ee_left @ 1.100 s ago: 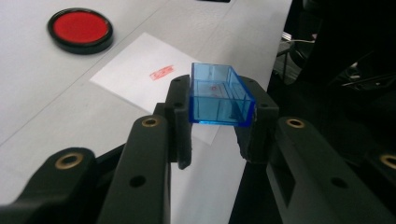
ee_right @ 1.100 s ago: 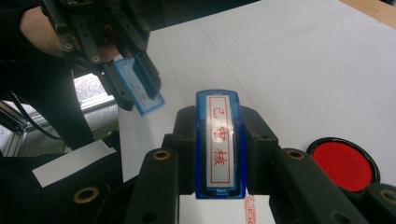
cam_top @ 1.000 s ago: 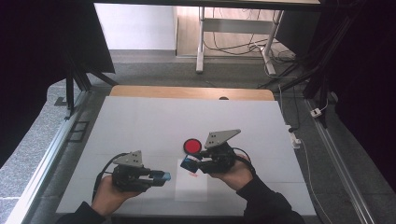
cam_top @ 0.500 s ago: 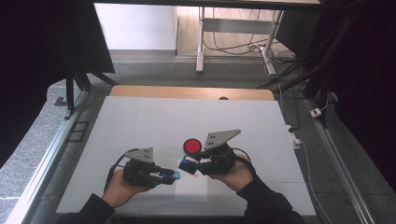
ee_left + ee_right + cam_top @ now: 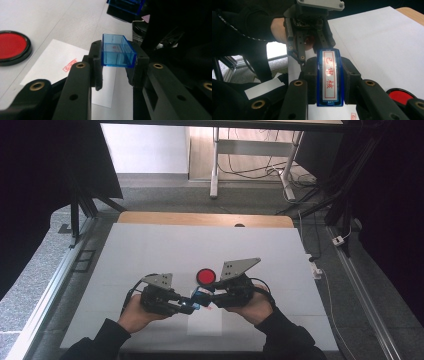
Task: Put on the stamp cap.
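left claw (image 5: 117, 65) round blue cap (image 5: 117, 51)

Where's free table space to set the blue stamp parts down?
Free: the white table beyond the red ink pad up to the wooden edge, plus both side margins. Crowded: the near middle, where left tongs and right tongs meet over the stamped paper.
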The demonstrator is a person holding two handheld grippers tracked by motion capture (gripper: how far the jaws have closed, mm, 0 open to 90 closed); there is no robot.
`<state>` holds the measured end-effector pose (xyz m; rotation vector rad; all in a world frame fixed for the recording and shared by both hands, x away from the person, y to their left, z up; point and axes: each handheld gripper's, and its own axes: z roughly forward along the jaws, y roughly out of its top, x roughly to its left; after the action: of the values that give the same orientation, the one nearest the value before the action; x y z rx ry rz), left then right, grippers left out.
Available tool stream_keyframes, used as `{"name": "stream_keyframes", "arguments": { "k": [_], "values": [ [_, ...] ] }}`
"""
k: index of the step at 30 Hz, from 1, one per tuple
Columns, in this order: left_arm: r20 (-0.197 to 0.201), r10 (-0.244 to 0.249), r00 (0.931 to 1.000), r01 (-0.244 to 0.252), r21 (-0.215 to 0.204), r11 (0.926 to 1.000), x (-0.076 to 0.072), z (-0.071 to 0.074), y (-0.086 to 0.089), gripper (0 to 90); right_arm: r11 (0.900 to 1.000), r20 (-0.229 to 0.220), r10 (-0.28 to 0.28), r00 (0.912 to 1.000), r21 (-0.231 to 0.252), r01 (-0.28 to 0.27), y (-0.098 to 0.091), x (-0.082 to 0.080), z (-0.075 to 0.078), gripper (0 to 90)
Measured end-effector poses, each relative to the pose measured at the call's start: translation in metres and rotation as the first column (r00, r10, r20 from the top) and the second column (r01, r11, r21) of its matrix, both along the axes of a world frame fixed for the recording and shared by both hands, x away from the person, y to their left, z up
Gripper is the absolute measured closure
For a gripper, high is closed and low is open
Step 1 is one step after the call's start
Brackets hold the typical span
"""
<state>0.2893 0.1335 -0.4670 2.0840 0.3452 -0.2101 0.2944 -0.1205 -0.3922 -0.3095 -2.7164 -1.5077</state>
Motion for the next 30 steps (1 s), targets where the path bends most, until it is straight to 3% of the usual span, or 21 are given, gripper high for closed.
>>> {"name": "stream_keyframes", "arguments": {
  "k": [15, 23, 30],
  "values": [
    [0.012, -0.115, 0.9933, 0.115, -0.066, 0.9912, 0.0045, -0.0007, -0.0028, 68.5, 0.9983, -0.012, 0.059, 0.9982, 0.0, -0.059, 0.0049, -0.001, -0.0045, 71.1],
    [0.031, -0.148, 0.9885, 0.15, -0.061, 0.9868, 0.0021, -0.0009, -0.0057, 68.6, 0.9959, -0.022, 0.09, 0.9957, 0.001, -0.09, 0.0079, -0.0038, -0.0051, 71.2],
    [0.066, -0.157, 0.9855, 0.162, -0.088, 0.9828, 0.0001, 0.0, -0.0039, 68.7, 0.9941, -0.029, 0.109, 0.9936, 0.003, -0.109, 0.0101, -0.0054, -0.0057, 71.1]
  ]
}}
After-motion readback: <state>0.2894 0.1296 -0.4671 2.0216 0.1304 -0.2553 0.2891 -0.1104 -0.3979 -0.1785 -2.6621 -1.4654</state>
